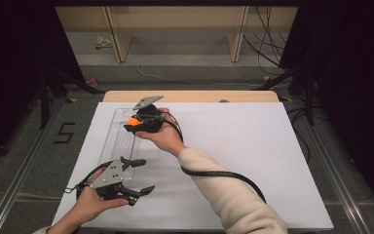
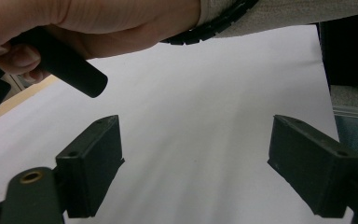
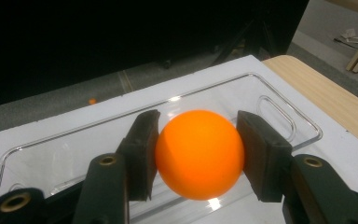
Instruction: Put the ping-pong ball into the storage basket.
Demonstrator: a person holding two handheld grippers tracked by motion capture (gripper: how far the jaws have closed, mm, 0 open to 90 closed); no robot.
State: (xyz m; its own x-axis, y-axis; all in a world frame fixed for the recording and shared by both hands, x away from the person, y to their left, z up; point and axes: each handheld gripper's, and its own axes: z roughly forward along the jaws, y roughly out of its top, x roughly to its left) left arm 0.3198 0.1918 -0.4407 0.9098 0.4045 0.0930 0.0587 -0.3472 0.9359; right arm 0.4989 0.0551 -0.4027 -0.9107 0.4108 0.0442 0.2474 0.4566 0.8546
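A smooth, glossy orange ball (image 3: 199,153) is clamped between the jaws of the right gripper (image 3: 198,156) above a clear tray (image 3: 279,108), while the left gripper (image 2: 193,170) is held wide open.

Orange ball (image 1: 133,122) mostly covered in the high view by the right gripper (image 1: 135,123) and the hand (image 1: 163,136) on it; lower side cut by the pads in the right gripper view. Clear tray (image 3: 284,105) cut off there at the bottom edge, near end hidden behind the left gripper (image 1: 143,176) from above. Right forearm clipped by the top edge in the left gripper view.
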